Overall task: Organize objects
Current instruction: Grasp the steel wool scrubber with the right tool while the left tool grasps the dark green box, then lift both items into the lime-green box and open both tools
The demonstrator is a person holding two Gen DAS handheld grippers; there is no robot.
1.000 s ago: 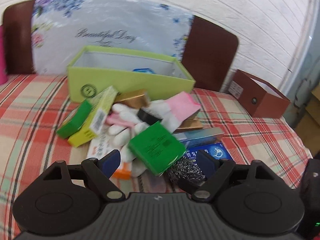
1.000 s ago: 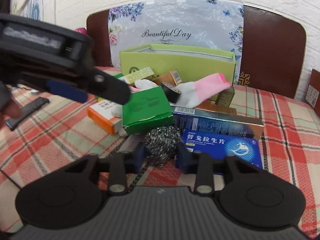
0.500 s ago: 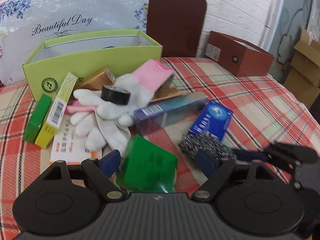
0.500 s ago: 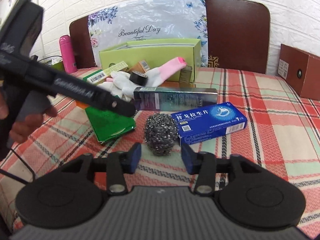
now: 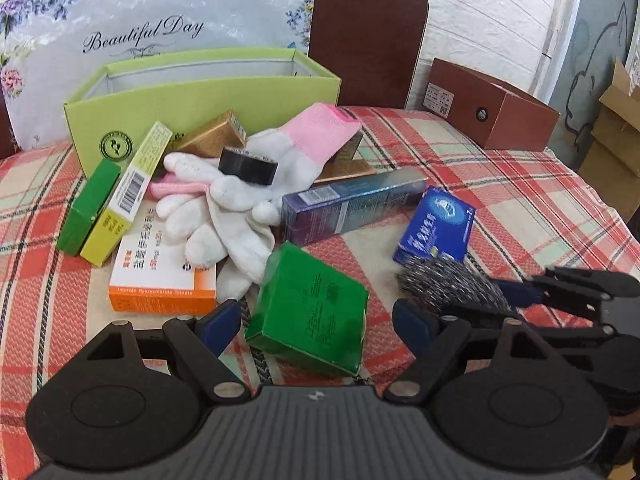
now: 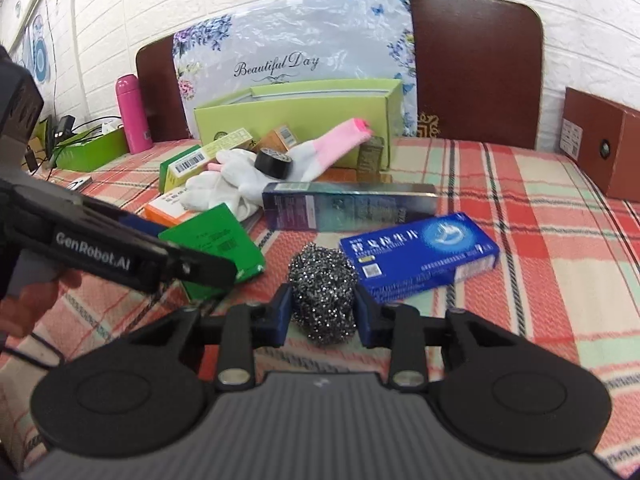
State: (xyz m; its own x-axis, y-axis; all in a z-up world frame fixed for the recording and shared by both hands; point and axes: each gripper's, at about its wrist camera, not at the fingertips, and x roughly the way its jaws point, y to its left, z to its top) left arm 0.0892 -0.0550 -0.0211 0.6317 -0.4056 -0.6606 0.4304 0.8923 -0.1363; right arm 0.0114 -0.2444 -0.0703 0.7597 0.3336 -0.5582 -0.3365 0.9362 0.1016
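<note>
Right gripper [image 6: 322,307] — jaws closed narrowly on the steel wool ball [image 6: 323,293], which sits on the plaid surface [image 6: 540,248] just beside the blue box [image 6: 420,254]. Left gripper [image 5: 318,322] — jaws wide apart, the green box [image 5: 310,308] lying between them, ungripped. Lime open box [image 5: 200,100] stands behind the pile.

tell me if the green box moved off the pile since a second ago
Yes. The green box sat up against the white gloves in the pile; it now lies nearer, on the plaid cloth, between the open fingers of the left hand-held gripper, farther from the lime storage box.
</note>
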